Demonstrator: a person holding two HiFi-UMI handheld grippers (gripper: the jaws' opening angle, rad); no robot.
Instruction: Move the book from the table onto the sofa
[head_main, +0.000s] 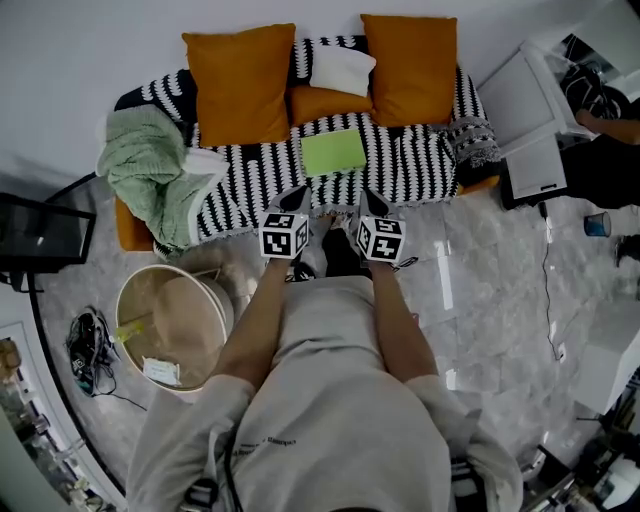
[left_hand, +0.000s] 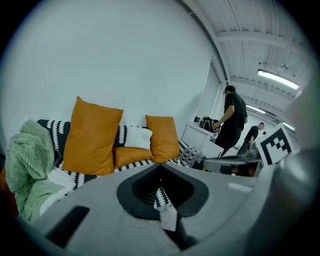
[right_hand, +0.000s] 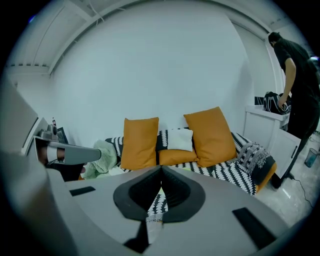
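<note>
Two grippers out front at the near end, held by the person wearing the camera, side by side and just apart. The left gripper (head_main: 297, 194) has its jaws pressed fully together with nothing between them, and its own view shows only sofa fabric past the tips. Same deal with the right gripper (head_main: 368, 198): jaws completely closed and empty.

Off to the near left there's a round table (head_main: 185, 310) with a white card (head_main: 160, 371) and a small yellowish thing (head_main: 130, 330) on it, can't tell what that one is. Some dark cables (head_main: 88, 350) lie on the floor beside it.

Just past the gripper tips is the front edge of the sofa (head_main: 131, 228), covered in a black-and-white patterned throw (head_main: 420, 160). The book (head_main: 333, 152), light green, lies flat on the seat roughly mid-sofa, a bit beyond the grippers and not touching either one. A green blanket (head_main: 150, 170) is bunched up on the left end.

Right behind the book sits a small orange cushion (head_main: 328, 103) with a white pillow (head_main: 342, 68) behind it, and two big orange cushions (head_main: 240, 85) (head_main: 410, 68) lean against the back on either side.

Far right there's a white cabinet (head_main: 520, 105) and another person in black (right_hand: 295, 85) standing by it.
</note>
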